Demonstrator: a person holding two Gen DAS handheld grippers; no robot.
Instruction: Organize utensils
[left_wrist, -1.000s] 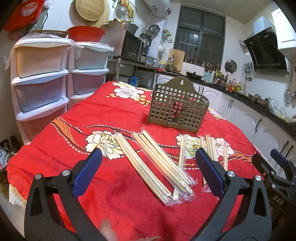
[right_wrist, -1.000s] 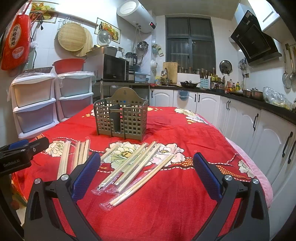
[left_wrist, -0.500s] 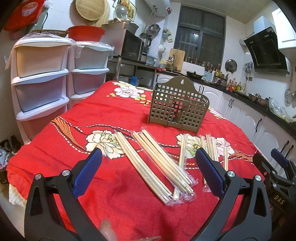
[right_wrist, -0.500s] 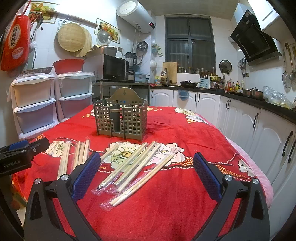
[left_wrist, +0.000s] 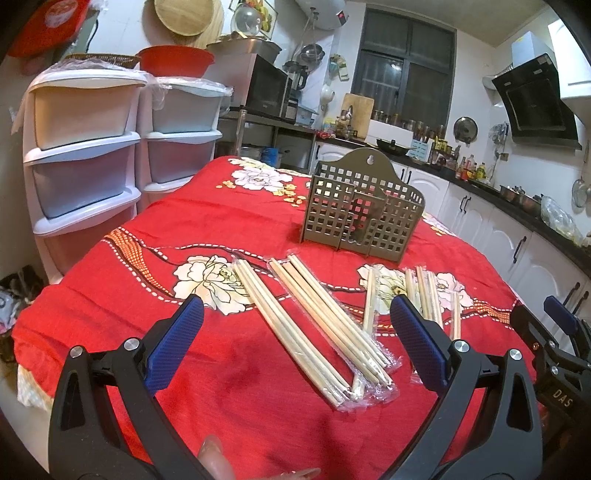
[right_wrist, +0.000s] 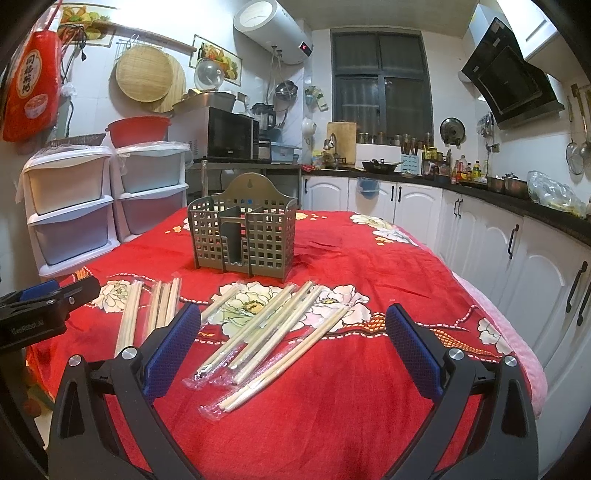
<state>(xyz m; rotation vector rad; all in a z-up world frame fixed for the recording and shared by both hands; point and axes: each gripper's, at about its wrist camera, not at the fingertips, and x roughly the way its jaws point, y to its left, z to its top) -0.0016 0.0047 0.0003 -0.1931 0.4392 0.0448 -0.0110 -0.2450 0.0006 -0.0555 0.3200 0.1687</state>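
I'm holding both the left gripper (left_wrist: 295, 325) and right gripper (right_wrist: 293, 332) spread wide, gripping nothing. Plastic-wrapped wooden chopsticks (right_wrist: 273, 332) are lying mid-table on the red floral cloth (right_wrist: 351, 406), before the perforated grid caddy (right_wrist: 242, 236).

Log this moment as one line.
left claw open | right claw open | wrapped chopsticks on cloth | holder empty

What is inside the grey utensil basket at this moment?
The utensil basket shows only its inner dividers through the grid walls; no chopsticks stand in it. The chopsticks lie wrapped on the cloth. The basket's floor is hidden.
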